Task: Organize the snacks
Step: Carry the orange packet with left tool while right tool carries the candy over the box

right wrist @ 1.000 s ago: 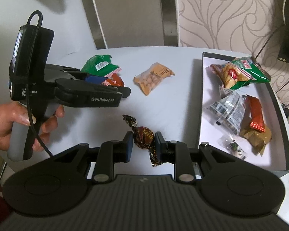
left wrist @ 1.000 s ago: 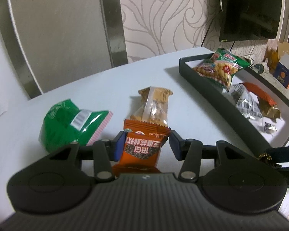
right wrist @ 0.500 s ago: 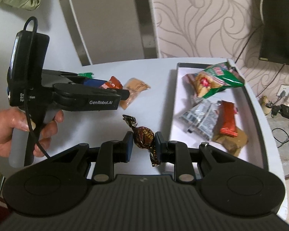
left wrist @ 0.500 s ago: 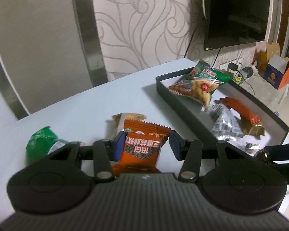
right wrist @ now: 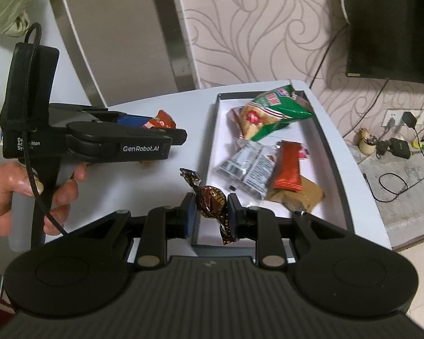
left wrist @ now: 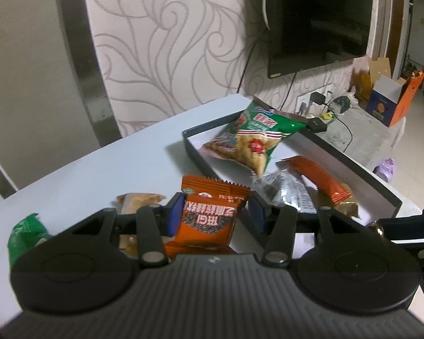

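Note:
My left gripper (left wrist: 215, 212) is shut on an orange snack packet (left wrist: 212, 220) and holds it off the white table, just left of the black tray (left wrist: 209, 163). In the right wrist view the same gripper (right wrist: 166, 125), held by a hand (right wrist: 2, 192), shows the packet's end (right wrist: 162, 118) at its tips. My right gripper (right wrist: 210, 207) is shut on a brown foil-wrapped candy (right wrist: 212, 200) above the near left corner of the tray (right wrist: 215, 141). A green chips bag (right wrist: 271, 110), a silver packet (right wrist: 248, 166) and an orange bar (right wrist: 288, 166) lie in the tray.
On the table left of the tray lie a tan packet (left wrist: 138, 199) and a green packet (left wrist: 22, 234), both partly hidden by my left gripper. The table's edge runs close along the tray's right side (right wrist: 353, 169). A dark screen (left wrist: 316, 19) hangs on the wall behind.
Both grippers have moved right toward the tray, each still holding its snack. The tray now sits closer in both views, and the candy has come over its near left corner.

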A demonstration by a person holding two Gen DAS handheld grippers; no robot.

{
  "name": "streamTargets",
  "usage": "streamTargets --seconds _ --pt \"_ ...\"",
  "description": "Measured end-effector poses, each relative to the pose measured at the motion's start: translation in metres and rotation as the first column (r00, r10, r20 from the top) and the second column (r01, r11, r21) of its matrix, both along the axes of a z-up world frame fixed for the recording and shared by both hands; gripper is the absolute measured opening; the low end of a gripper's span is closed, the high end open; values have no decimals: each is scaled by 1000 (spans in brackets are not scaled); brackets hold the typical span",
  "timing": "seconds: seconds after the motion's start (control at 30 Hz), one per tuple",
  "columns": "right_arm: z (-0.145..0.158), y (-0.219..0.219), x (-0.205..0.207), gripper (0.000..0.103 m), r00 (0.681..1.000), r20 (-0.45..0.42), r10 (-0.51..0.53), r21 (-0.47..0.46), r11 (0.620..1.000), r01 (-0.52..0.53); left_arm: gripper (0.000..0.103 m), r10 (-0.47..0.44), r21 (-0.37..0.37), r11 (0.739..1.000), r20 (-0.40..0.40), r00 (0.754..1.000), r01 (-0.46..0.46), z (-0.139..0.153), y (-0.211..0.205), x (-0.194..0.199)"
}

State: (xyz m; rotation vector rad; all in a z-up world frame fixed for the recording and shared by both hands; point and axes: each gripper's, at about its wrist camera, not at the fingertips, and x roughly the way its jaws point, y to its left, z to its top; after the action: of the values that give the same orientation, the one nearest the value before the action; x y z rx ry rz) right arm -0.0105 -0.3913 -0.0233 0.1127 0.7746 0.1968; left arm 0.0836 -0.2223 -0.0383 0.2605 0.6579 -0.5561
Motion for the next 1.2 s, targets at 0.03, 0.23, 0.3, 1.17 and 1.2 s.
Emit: streamTargets --seconds 0.03,0.23,0.3,1.17,1.2 --pt "0 -2 0 28 1000 1 -6 1 1000 6 52 -6 1 1000 -1 1000 6 0 -3 0" --pt "3 -15 -2 28 999 7 -34 4 999 34 52 -44 3 999 6 999 44 -1 -27 4" --pt "3 -19 -2 28 999 7 -43 5 999 43 52 -54 2 999 8 999 54 -2 -35 6" --pt "-3 -66 -20 28 990 -31 -140 -6 990 140 57 -148 11 989 10 989 147 -20 -120 26" --pt "-3 -66 -21 28 990 -31 -139 -5 990 139 60 -147 9 989 11 989 147 -20 -120 26"
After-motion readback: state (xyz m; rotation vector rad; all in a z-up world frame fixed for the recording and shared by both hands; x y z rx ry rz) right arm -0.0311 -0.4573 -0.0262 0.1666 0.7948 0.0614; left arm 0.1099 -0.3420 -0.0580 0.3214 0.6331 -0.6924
